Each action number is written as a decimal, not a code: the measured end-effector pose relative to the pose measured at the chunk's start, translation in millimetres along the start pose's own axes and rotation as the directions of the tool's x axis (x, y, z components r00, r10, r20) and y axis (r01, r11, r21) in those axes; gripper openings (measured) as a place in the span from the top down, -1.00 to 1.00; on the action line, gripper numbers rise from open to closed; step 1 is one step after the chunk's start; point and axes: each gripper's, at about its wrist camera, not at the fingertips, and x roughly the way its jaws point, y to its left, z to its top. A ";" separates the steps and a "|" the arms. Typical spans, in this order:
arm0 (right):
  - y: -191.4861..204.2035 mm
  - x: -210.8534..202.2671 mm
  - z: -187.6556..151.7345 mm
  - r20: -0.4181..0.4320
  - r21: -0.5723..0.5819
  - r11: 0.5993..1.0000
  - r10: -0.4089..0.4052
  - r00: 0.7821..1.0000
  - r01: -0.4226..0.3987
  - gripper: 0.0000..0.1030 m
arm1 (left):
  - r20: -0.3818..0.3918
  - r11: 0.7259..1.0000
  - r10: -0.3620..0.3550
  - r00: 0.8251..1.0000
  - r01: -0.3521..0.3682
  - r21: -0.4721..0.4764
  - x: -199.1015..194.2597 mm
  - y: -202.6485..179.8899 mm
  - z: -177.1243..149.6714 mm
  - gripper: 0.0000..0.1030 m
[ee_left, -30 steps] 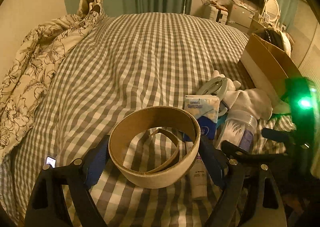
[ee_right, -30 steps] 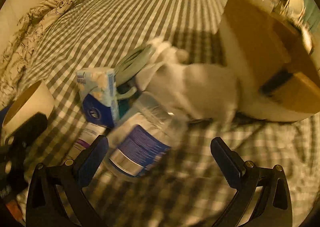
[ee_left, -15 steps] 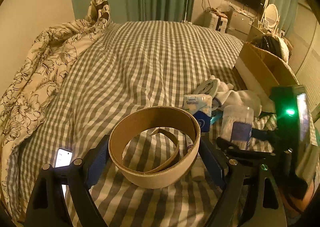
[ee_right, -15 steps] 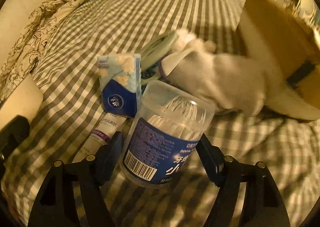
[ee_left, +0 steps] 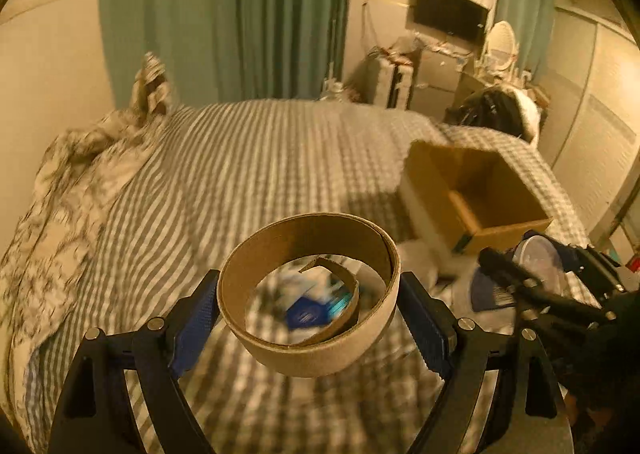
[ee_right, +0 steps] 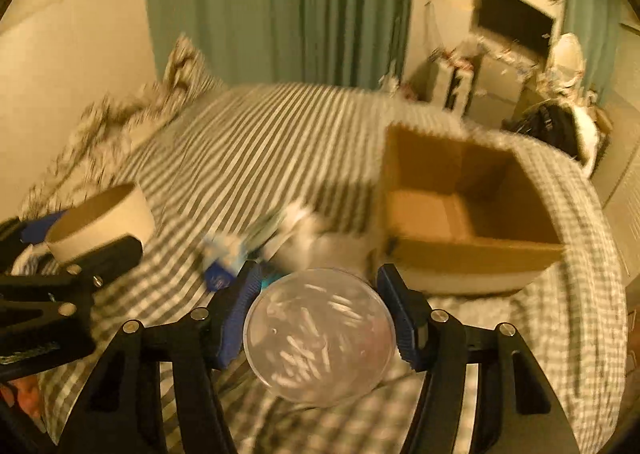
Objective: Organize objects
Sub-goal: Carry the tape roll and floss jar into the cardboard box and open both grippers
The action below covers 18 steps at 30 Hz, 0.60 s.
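My left gripper [ee_left: 309, 314] is shut on a brown cardboard ring [ee_left: 276, 346] and holds it above the checked bed; the ring also shows in the right wrist view [ee_right: 100, 222]. My right gripper [ee_right: 318, 324] is shut on a clear cotton swab jar [ee_right: 320, 334], lifted off the bed, lid facing the camera. The jar shows at the right of the left wrist view [ee_left: 516, 278]. An open cardboard box [ee_right: 472, 250] stands on the bed ahead and to the right, also in the left wrist view [ee_left: 476, 194]. A blue tissue pack [ee_right: 218, 274] lies below.
White cloth [ee_right: 312, 242] and a greenish item lie by the box's near side. A floral duvet [ee_left: 60, 190] is bunched along the bed's left. Green curtains [ee_left: 224, 14], a TV [ee_left: 452, 16] and cluttered furniture stand beyond the bed.
My right gripper closed on the swab jar and lifted it. Both grippers rose and tilted up, so the box's inside and the room now show.
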 end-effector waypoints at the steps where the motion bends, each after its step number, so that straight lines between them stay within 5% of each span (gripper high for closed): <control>1: -8.6 -5.4 6.1 0.017 0.008 1.000 -0.003 1.000 0.003 -0.16 | 0.007 1.000 -0.010 1.000 0.010 0.006 0.7 -6.8 7.4 -0.70; 10: -100.5 -15.4 79.2 0.121 0.073 0.995 -0.080 0.990 0.071 -0.16 | 0.038 0.988 -0.103 0.994 0.097 0.122 42.6 -93.2 81.3 -0.70; 18: -156.2 49.4 86.3 0.056 0.124 0.989 -0.093 0.994 0.086 -0.16 | -0.036 0.969 -0.157 0.987 0.161 0.189 128.1 -144.9 95.3 -0.70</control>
